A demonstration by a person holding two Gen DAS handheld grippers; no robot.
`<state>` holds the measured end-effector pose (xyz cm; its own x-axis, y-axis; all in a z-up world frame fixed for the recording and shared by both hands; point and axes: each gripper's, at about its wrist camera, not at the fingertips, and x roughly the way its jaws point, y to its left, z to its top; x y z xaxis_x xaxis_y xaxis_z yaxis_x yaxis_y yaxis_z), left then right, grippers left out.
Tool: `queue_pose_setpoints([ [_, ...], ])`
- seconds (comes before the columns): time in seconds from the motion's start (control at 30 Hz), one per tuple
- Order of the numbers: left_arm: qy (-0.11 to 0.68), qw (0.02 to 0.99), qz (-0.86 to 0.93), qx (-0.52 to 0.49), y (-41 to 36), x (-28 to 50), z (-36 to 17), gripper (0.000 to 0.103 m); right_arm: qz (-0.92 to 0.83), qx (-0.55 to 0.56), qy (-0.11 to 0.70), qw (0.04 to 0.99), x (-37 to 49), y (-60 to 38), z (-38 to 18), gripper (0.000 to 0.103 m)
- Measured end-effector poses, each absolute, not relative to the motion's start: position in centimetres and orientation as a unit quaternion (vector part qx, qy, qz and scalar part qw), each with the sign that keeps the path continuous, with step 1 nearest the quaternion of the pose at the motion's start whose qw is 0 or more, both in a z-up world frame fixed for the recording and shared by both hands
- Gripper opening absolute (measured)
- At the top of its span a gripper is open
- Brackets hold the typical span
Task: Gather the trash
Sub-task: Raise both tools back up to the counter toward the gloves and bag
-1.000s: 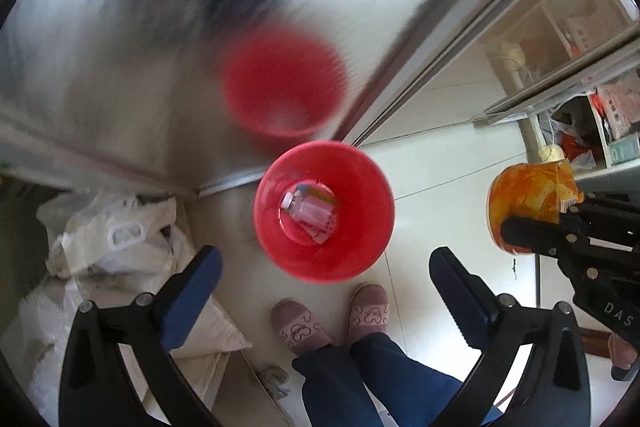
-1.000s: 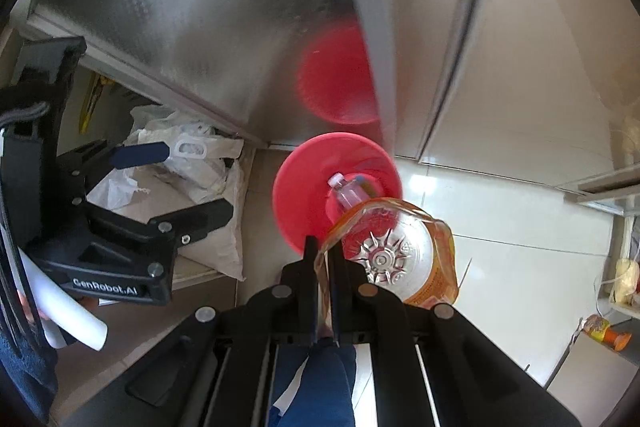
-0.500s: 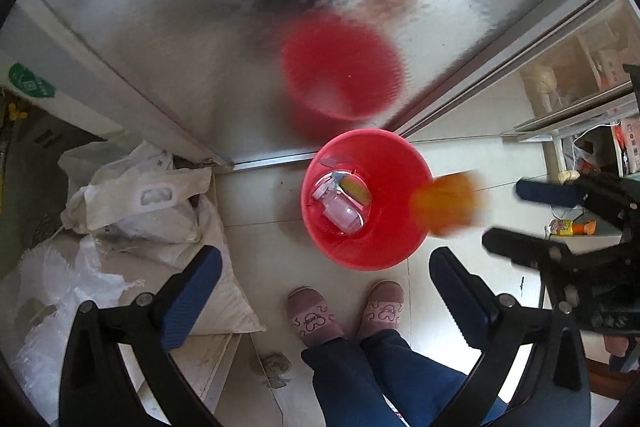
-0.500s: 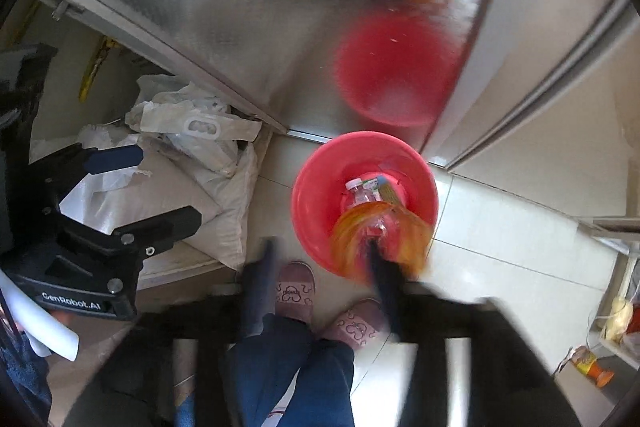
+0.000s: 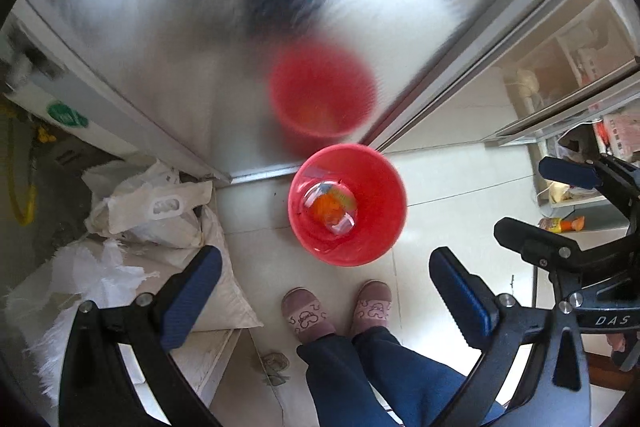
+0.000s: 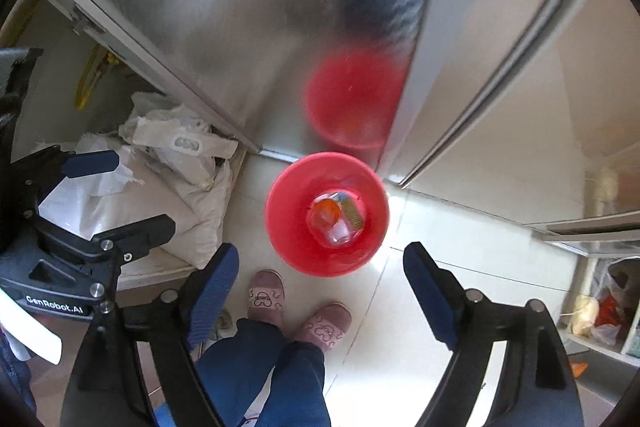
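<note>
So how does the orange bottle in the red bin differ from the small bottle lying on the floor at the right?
The orange bottle lies inside the red bin, among other trash; the small bottle lies loose on the floor by the shelves. The small bottle looks much smaller. Both are orange and lie untouched by either gripper.

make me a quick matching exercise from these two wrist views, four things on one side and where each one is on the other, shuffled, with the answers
Things:
1. orange bottle
2. red bin
3. white sacks
4. right gripper

Places or states:
A. open and empty, above the bin
B. piled on the floor to the left of the bin
C. lying inside the bin
D. standing on the tiled floor against the metal door

Pairs: 1-C, 2-D, 3-B, 4-A
</note>
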<state>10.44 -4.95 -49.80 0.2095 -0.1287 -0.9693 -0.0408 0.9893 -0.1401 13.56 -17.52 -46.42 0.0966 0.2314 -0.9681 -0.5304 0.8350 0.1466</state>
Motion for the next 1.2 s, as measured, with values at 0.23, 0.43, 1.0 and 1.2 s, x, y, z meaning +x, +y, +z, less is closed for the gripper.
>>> queue_pose_setpoints([
  [0.23,0.608,0.792,-0.046,-0.038,-7.3,9.9,-41.0,0.103,0.225,-0.096,0.589,0.77,12.7,-20.2,-37.2,0.102],
  [0.43,0.597,0.799,-0.055,-0.035,-8.1,9.3,-33.6,0.103,0.203,-0.084,0.572,0.79,11.6,-22.1,-29.4,0.102],
  [1.0,0.514,0.857,-0.028,-0.019,-7.9,8.5,-16.0,0.103,0.238,-0.094,0.46,0.85,10.9,-23.3,-12.8,0.102],
  [1.2,0.503,0.864,0.003,-0.028,-5.0,10.1,-13.7,0.103,0.258,-0.104,0.434,0.857,13.3,-21.3,-10.2,0.102],
])
